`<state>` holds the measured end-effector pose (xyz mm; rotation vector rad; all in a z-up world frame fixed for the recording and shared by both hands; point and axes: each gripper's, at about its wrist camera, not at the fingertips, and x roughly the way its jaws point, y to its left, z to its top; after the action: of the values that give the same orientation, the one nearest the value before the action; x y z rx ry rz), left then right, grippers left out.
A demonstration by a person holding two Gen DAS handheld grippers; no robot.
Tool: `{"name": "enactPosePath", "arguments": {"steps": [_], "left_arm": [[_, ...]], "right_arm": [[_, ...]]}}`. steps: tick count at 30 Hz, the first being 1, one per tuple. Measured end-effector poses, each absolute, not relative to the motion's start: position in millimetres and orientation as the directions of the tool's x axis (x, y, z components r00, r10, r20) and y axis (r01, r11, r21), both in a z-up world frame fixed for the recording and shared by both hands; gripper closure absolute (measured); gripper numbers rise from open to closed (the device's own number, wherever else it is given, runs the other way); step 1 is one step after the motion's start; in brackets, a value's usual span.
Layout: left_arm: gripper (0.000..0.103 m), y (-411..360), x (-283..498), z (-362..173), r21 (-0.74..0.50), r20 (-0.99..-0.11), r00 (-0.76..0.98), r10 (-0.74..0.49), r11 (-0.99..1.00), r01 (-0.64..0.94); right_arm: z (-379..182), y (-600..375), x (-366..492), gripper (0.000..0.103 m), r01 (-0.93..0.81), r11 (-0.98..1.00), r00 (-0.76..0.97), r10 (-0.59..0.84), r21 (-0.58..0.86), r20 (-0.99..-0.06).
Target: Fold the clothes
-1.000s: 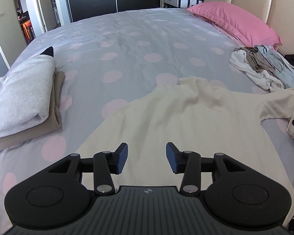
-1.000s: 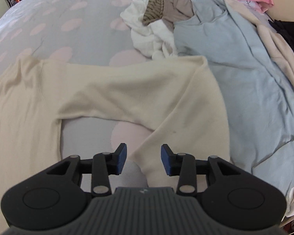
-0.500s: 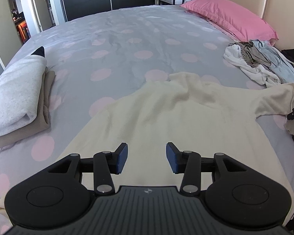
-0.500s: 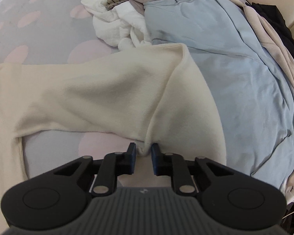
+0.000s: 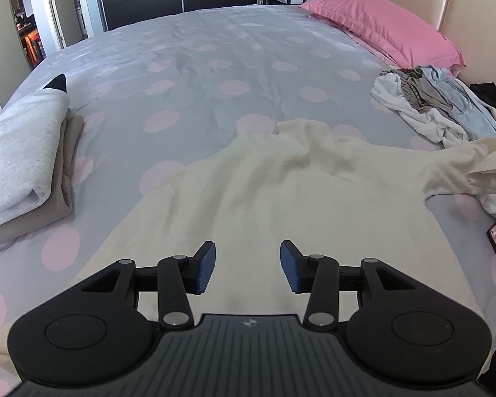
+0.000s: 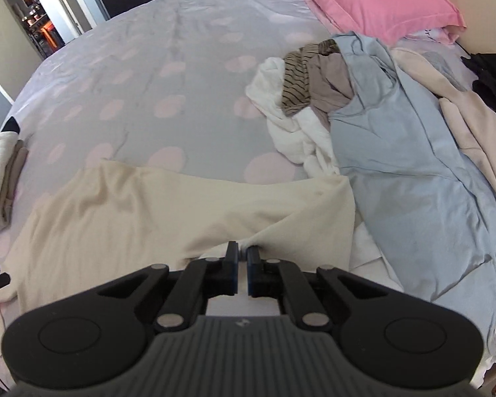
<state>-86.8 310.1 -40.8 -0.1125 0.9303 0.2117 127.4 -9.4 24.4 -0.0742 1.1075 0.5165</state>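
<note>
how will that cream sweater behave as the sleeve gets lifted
Probably floppy: the cream sweater puckers where the right tongs pinch its sleeve. Likely it drags rather than slides, its body lying wrinkled on the bedspread.

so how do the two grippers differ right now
The left gripper is open with nothing between its blue pads, hovering over the cream sweater. The right gripper is shut on the cream sweater's sleeve, pinching a bunch of fabric. Both are black with blue pads and point down at the bed.
</note>
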Motion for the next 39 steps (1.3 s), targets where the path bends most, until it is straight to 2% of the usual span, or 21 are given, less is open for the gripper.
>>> {"name": "enactPosePath", "arguments": {"steps": [12,21,25,29,30,31,34,39], "left_arm": [[0.062,290,-85,-28,-0.043,-0.779,0.625,0.056,0.989,-0.143],[0.062,282,-86,-36,-0.065,-0.795,0.606,-0.005,0.995,-0.076],[0.057,269,-82,-49,-0.069,-0.813,0.581,-0.048,0.998,-0.014],[0.055,253,-76,-69,-0.035,-0.836,0.546,-0.057,0.998,0.050],[0.055,251,-73,-74,-0.018,-0.843,0.536,-0.046,0.998,0.059],[0.055,251,-71,-79,-0.004,-0.849,0.527,-0.033,0.998,0.057],[0.055,254,-62,-92,0.018,-0.862,0.507,-0.003,0.999,0.036],[0.055,262,-40,-96,-0.027,-0.851,0.525,-0.018,1.000,-0.010]], "right_arm": [[34,81,71,0.098,-0.664,0.644,0.053,0.547,0.380,-0.835],[-22,166,42,0.097,-0.758,0.590,-0.009,0.417,0.279,-0.909],[-41,190,39,0.097,-0.774,0.583,0.003,0.395,0.248,-0.919],[-48,203,37,0.086,-0.786,0.574,0.024,0.401,0.231,-0.916],[-47,203,37,0.080,-0.788,0.573,0.030,0.404,0.227,-0.914],[-45,203,38,0.069,-0.790,0.573,0.041,0.406,0.219,-0.913],[-38,195,42,0.068,-0.790,0.581,0.077,0.411,0.196,-0.908],[-37,167,66,0.068,-0.735,0.661,0.143,0.370,0.152,-0.918]]}}
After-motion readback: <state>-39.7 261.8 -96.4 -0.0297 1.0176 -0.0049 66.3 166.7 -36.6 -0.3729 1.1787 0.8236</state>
